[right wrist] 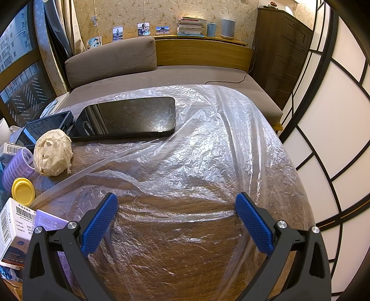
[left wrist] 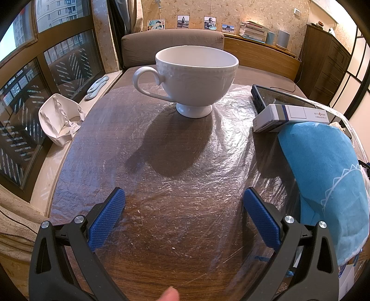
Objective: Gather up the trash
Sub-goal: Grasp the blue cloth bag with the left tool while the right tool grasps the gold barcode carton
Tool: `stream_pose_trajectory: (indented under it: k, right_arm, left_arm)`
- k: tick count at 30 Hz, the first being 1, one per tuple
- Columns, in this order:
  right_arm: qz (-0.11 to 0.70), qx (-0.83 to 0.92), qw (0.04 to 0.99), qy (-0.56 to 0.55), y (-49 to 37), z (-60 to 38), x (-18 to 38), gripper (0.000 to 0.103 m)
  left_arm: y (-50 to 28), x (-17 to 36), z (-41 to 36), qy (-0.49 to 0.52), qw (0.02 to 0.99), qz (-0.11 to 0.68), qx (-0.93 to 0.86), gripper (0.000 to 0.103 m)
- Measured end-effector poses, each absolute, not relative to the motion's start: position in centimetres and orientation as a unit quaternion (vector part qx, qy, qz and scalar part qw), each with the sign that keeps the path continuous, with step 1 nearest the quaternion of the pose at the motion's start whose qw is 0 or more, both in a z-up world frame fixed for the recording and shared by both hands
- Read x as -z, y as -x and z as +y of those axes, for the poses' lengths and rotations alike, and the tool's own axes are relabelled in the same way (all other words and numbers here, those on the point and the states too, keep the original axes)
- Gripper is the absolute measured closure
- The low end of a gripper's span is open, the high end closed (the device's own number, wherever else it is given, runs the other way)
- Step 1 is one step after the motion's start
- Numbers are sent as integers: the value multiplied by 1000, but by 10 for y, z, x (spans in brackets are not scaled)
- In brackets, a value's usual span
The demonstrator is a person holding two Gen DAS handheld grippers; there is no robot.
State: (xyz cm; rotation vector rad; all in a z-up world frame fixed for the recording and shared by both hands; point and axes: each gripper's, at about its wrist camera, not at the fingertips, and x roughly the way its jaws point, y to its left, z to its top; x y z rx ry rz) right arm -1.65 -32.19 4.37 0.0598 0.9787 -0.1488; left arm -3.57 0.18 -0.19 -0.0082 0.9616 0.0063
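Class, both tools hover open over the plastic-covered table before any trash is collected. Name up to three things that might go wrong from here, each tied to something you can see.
1. The crumpled paper ball lies close to the black tablet; the right tool might knock the tablet in reaching.
2. The loose plastic sheet could snag and drag things.
3. The left tool points at the white cup, which could tip.

A lived-in home sitting room: brown sofa point(right wrist: 111, 58) by the window, family photos point(left wrist: 183, 21) on floral wallpaper, stacked books point(right wrist: 190, 25).
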Motion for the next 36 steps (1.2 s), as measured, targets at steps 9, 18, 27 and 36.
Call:
stream_pose_trajectory:
  k: [9,18,27,36]
  right_arm:
    - [458,57,884,-72,35,-334,-49,4]
    - [315,-93,943,-56,169,-272,-113,4]
    - [333,-130,934,-6,177,-202,-91,4]
    - [351,-113,929,-18,162,-201,-68,4]
  left_arm:
    - [36,1,2,0,886,463,4,1]
    - [78,-43,23,174,873,433,138,1]
    - [73,-42,-67,92,847,476,219,1]
    - [46,-16,-71,115,817,516,229,1]
